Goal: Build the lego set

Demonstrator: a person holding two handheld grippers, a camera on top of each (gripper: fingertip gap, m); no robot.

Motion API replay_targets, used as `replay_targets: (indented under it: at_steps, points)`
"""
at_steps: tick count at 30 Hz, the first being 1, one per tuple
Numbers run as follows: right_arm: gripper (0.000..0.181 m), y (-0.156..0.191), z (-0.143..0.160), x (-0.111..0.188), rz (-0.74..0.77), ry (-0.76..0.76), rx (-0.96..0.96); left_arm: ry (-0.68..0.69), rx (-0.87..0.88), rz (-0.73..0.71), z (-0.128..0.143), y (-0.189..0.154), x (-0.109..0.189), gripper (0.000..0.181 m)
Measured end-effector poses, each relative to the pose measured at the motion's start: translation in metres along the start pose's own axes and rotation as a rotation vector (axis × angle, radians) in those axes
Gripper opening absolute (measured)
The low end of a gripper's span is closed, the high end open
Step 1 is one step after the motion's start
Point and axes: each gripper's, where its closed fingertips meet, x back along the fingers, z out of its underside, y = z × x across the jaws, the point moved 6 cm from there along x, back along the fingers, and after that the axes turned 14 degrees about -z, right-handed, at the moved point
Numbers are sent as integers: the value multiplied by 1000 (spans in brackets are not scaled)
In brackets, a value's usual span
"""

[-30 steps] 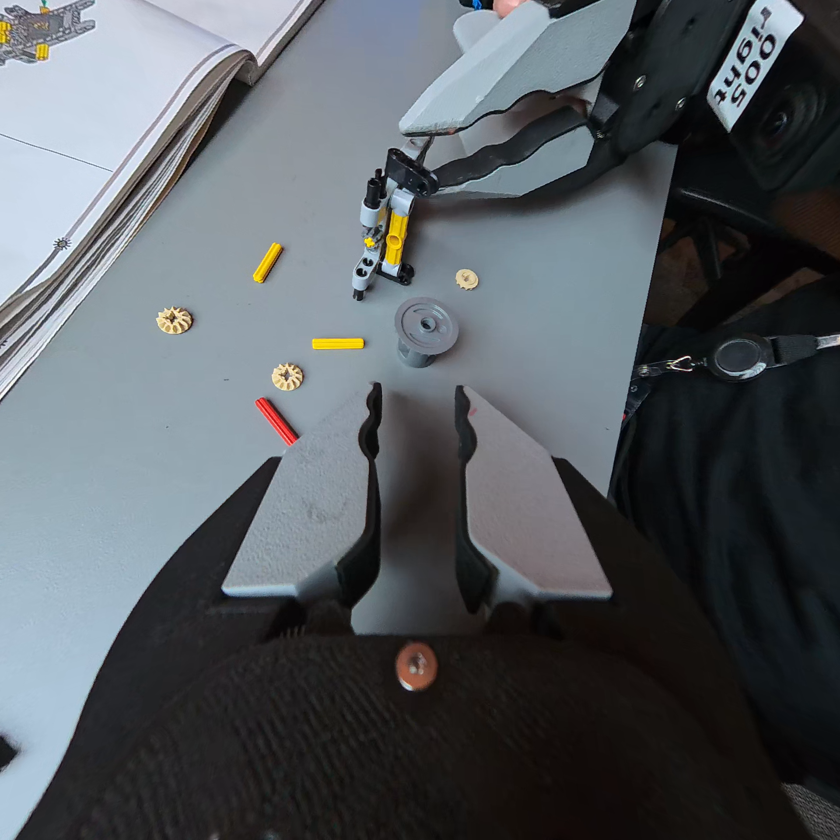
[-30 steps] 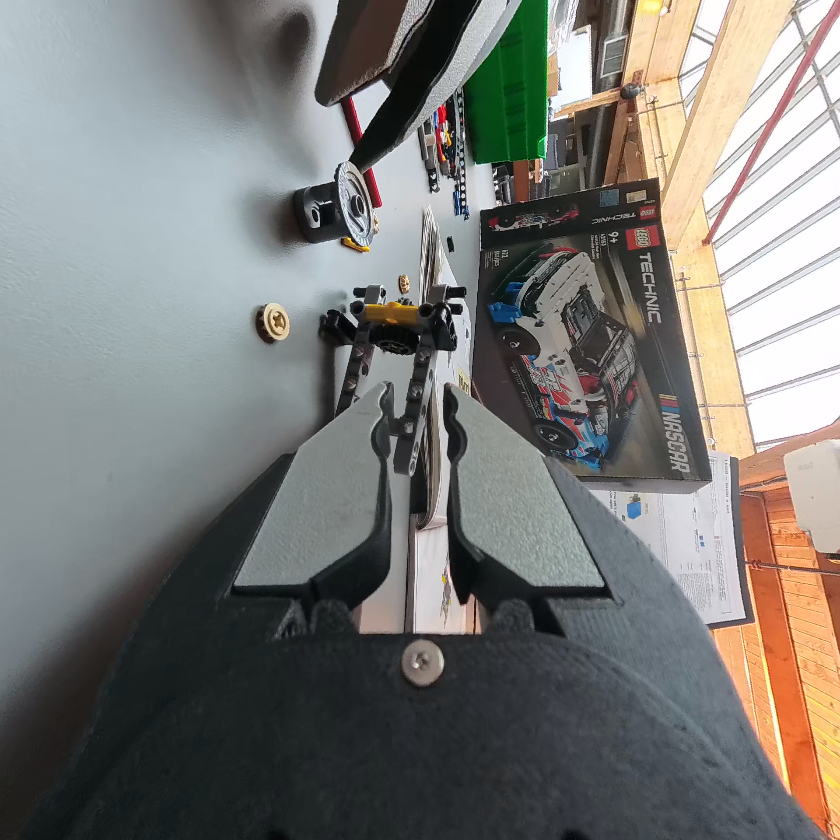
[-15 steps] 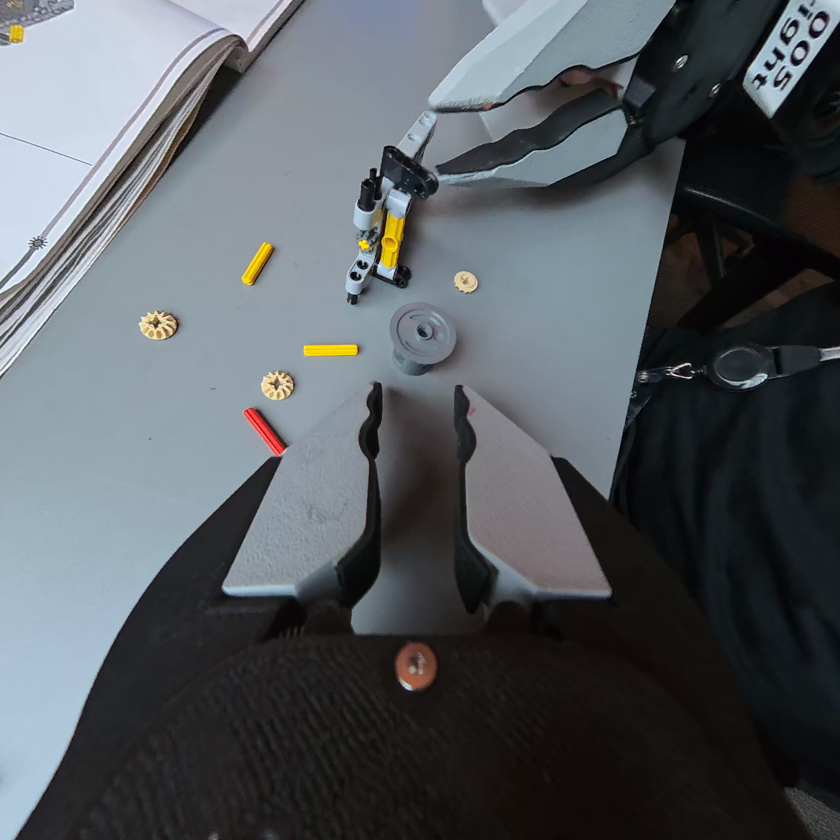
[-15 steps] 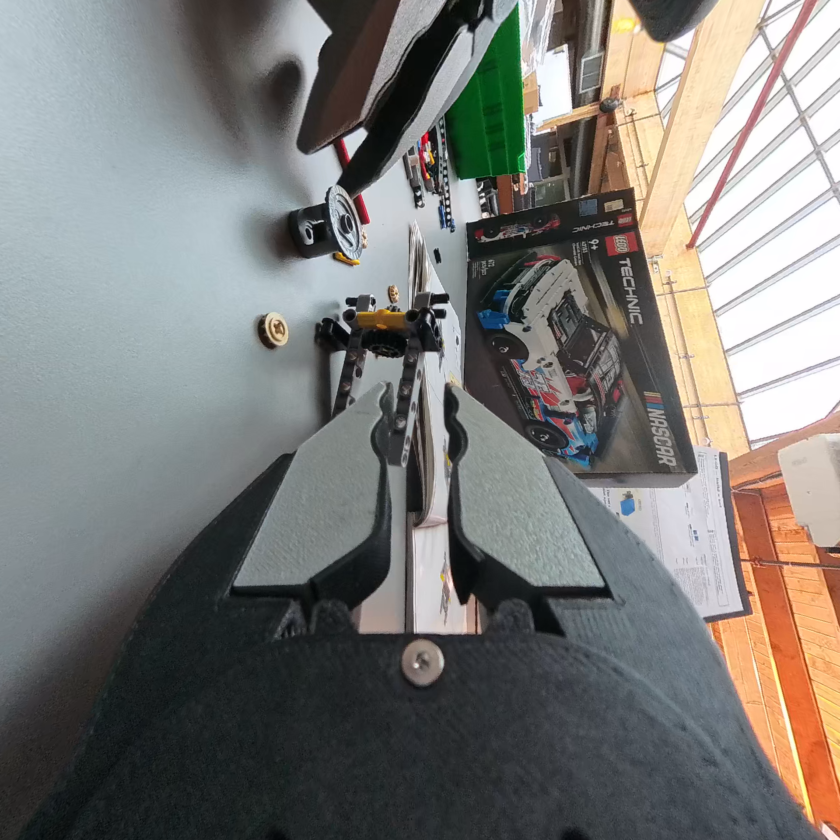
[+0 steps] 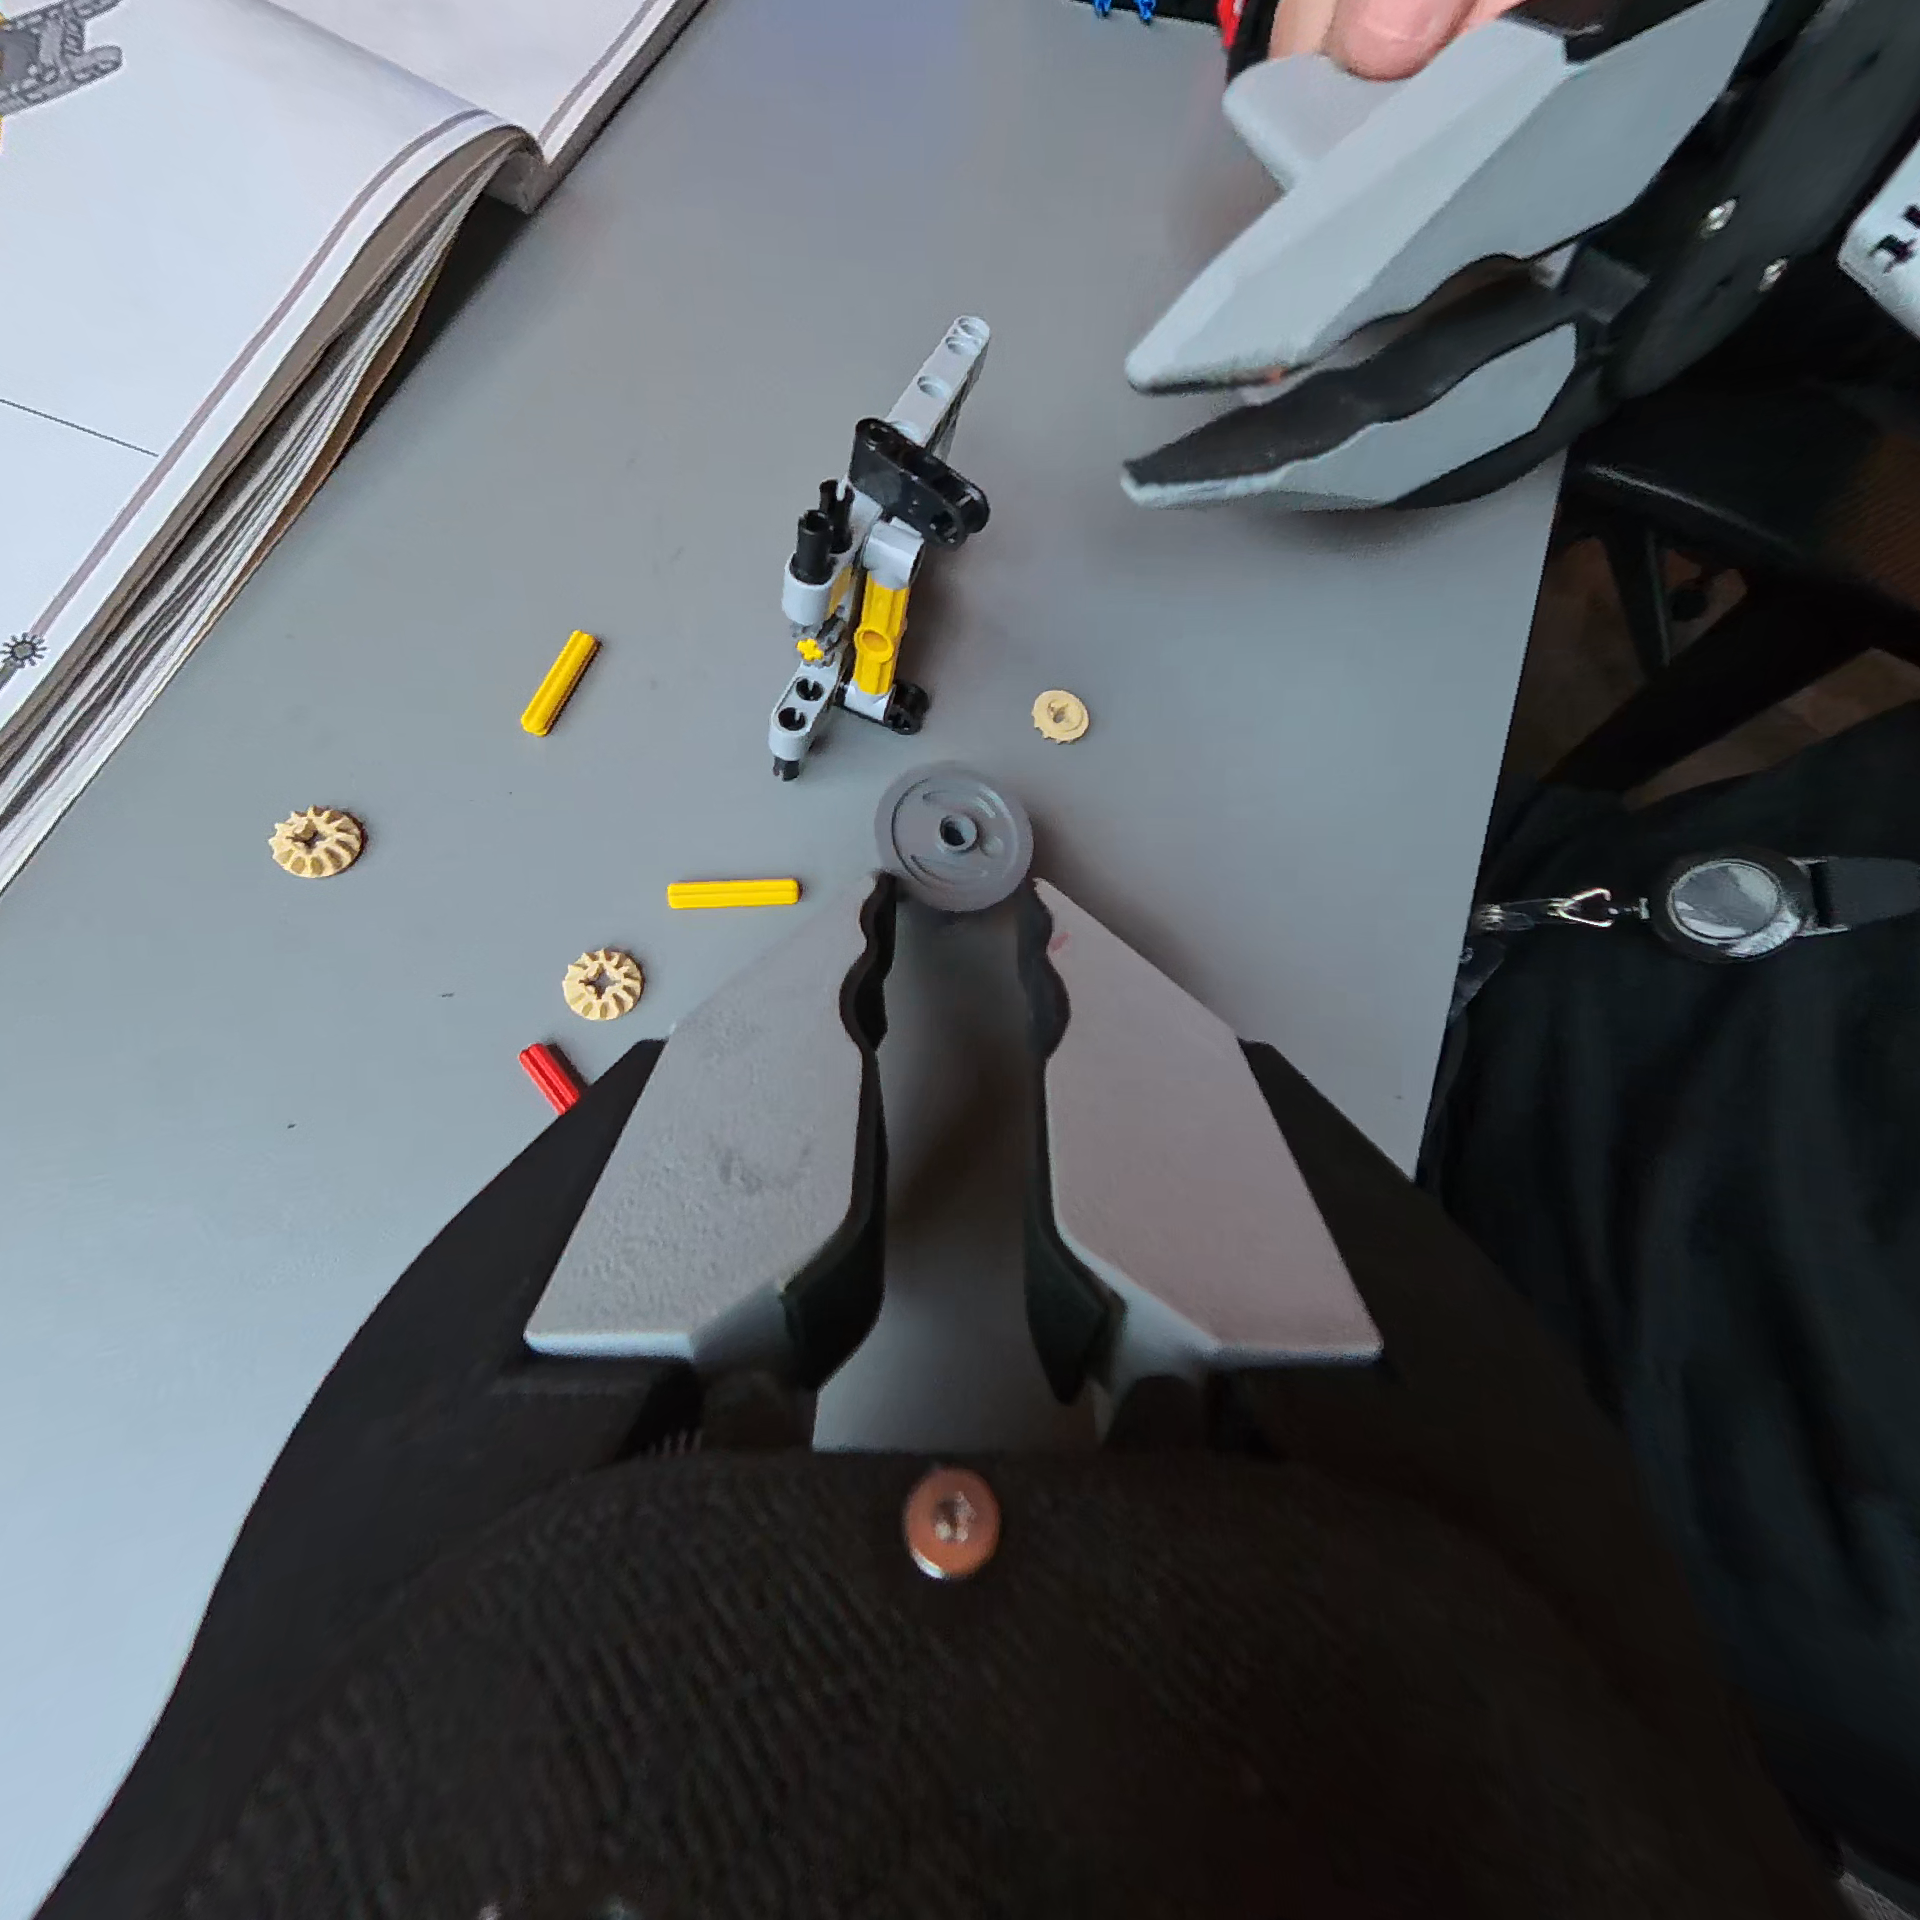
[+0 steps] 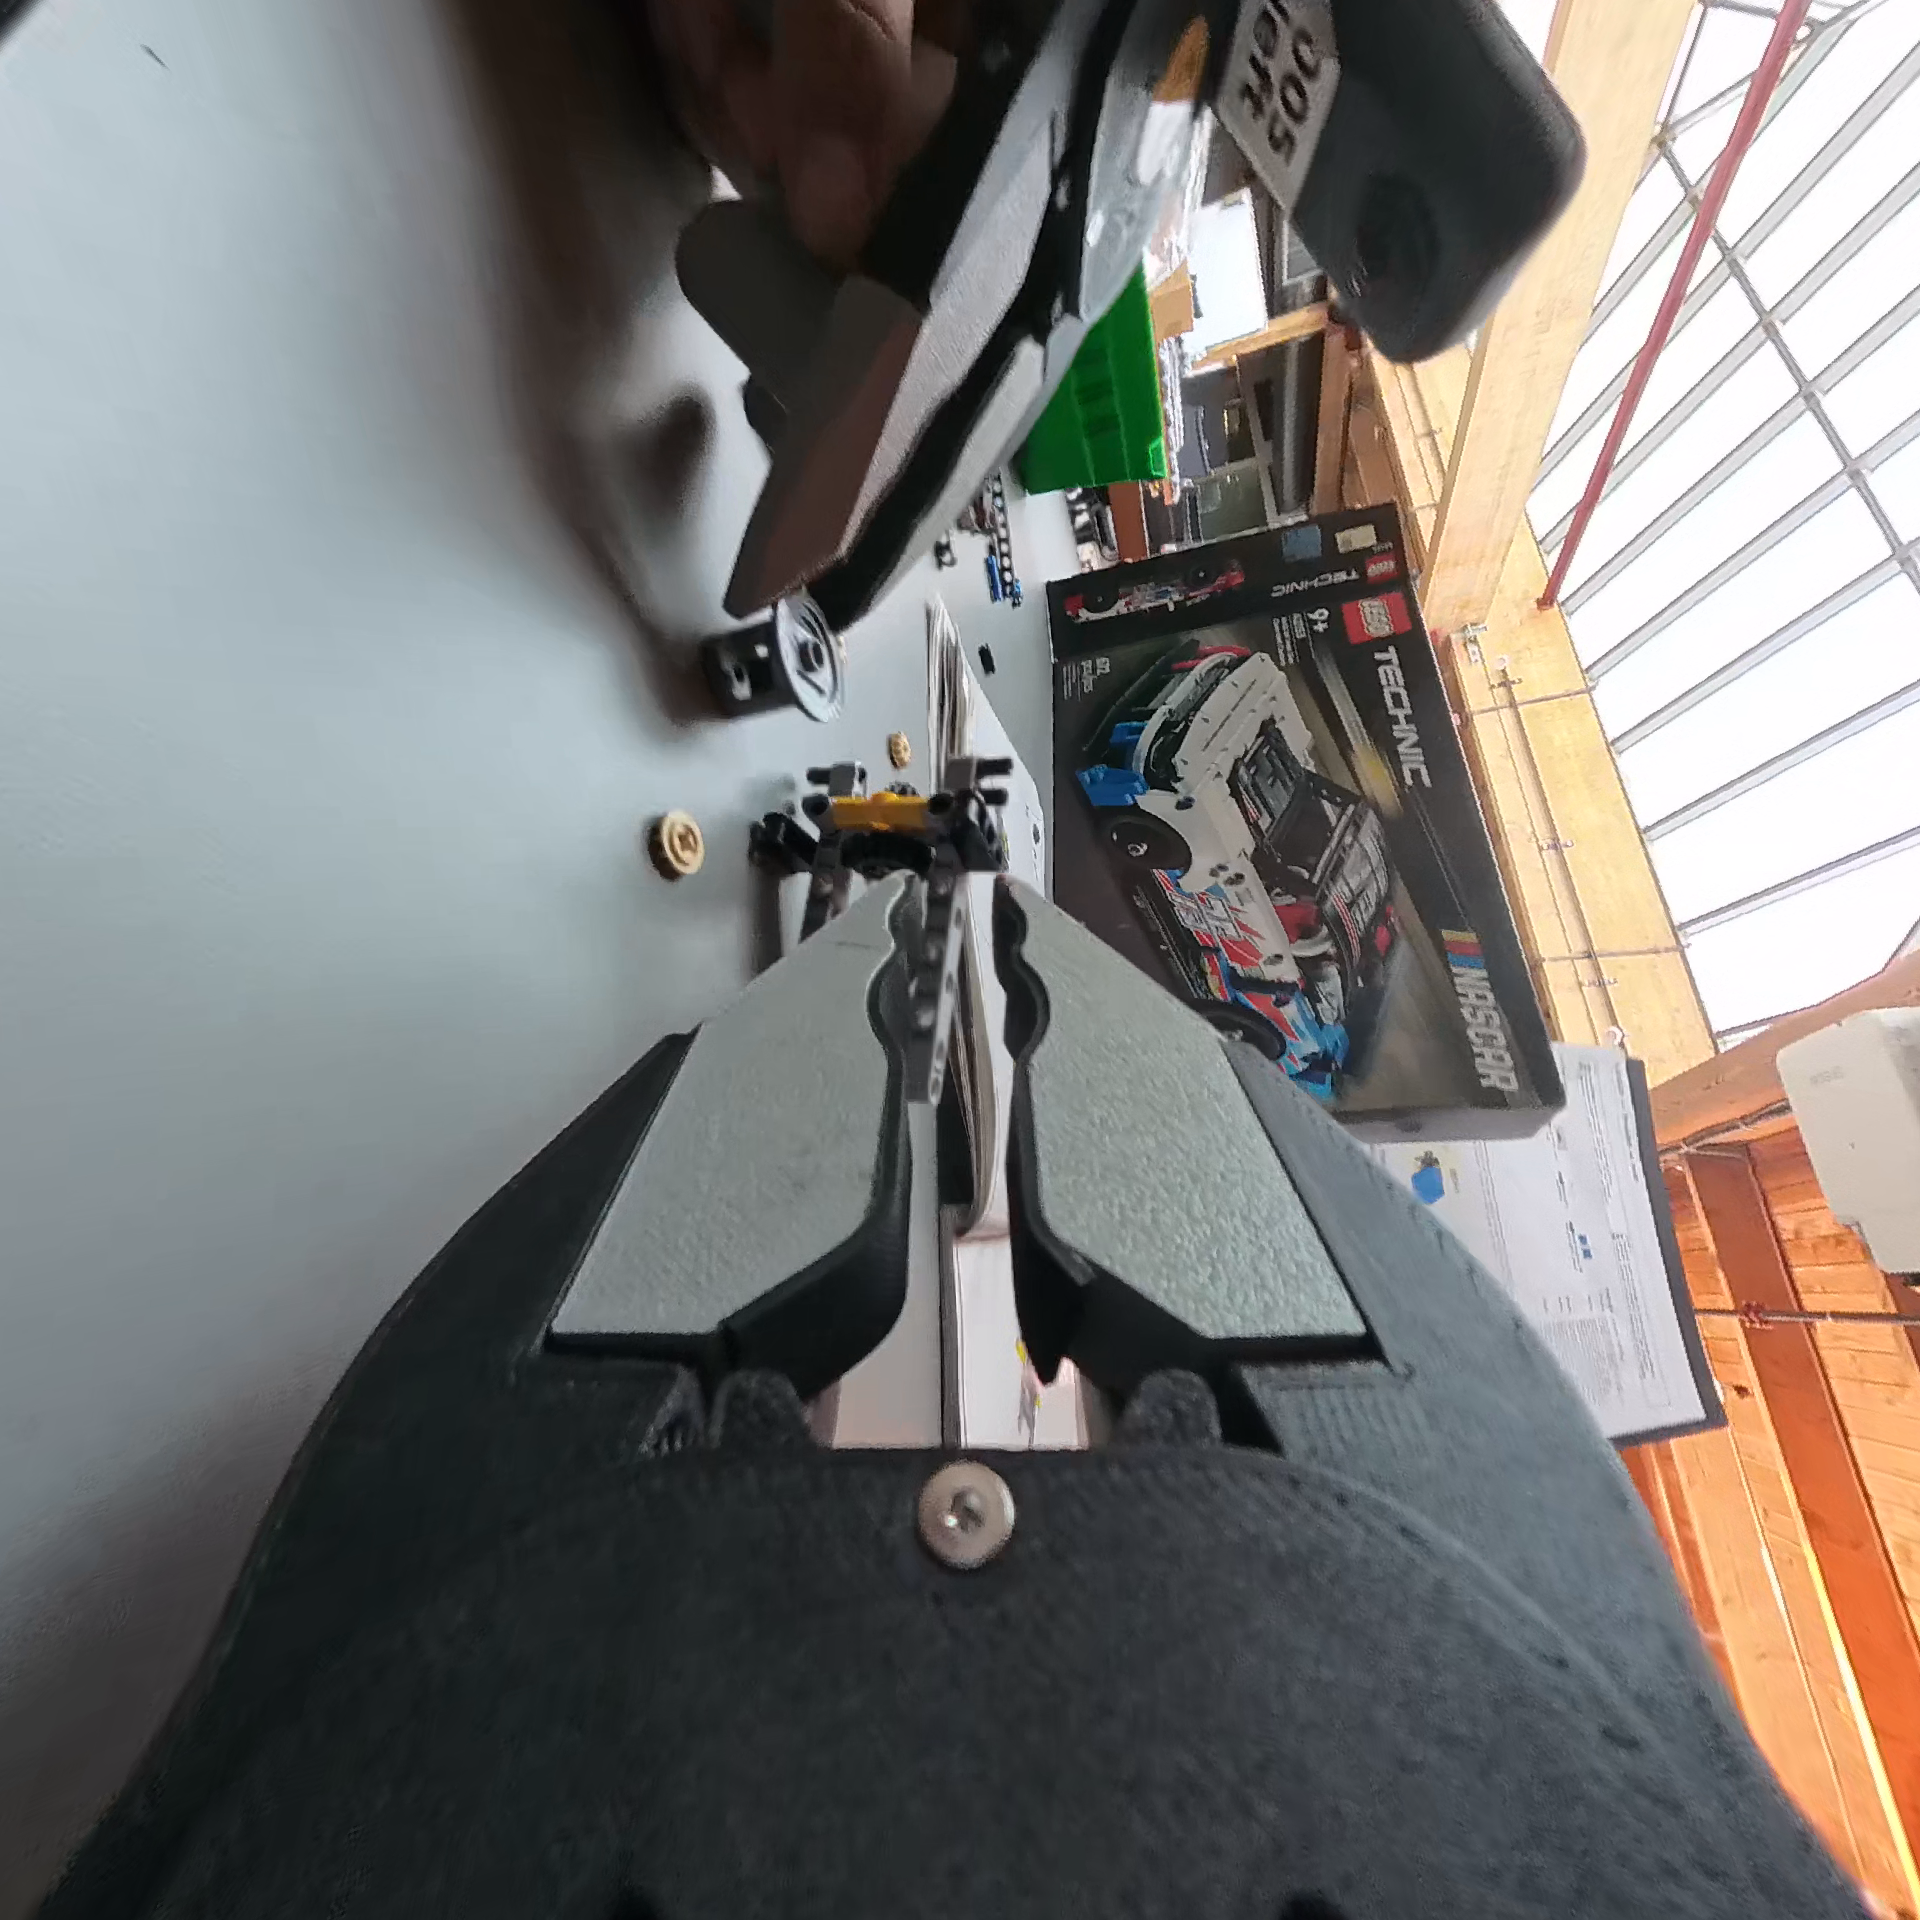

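The grey table (image 5: 312,1195) carries a grey wheel hub (image 5: 954,836) at the left fingers' (image 5: 727,1122) tips, and yellow axles (image 5: 732,894) and tan gears (image 5: 603,983) beside them.

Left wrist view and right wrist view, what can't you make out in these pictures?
- Left wrist view: red axle, near end hidden under a finger of the left gripper.
- Left wrist view: wheel hub, lower body hidden behind its own disc; contact with the fingertips unclear.
- Left wrist view: instruction booklet, cut off by the top and left edges.
- Right wrist view: small parts near the green bin, too small to identify.
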Motion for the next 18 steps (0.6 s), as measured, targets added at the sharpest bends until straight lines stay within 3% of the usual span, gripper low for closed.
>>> replay_targets:
  at_steps: [18]
  points:
    - [12,11,-30,-37,-133,4,65,0,51,70,-3,-4,-3,18]
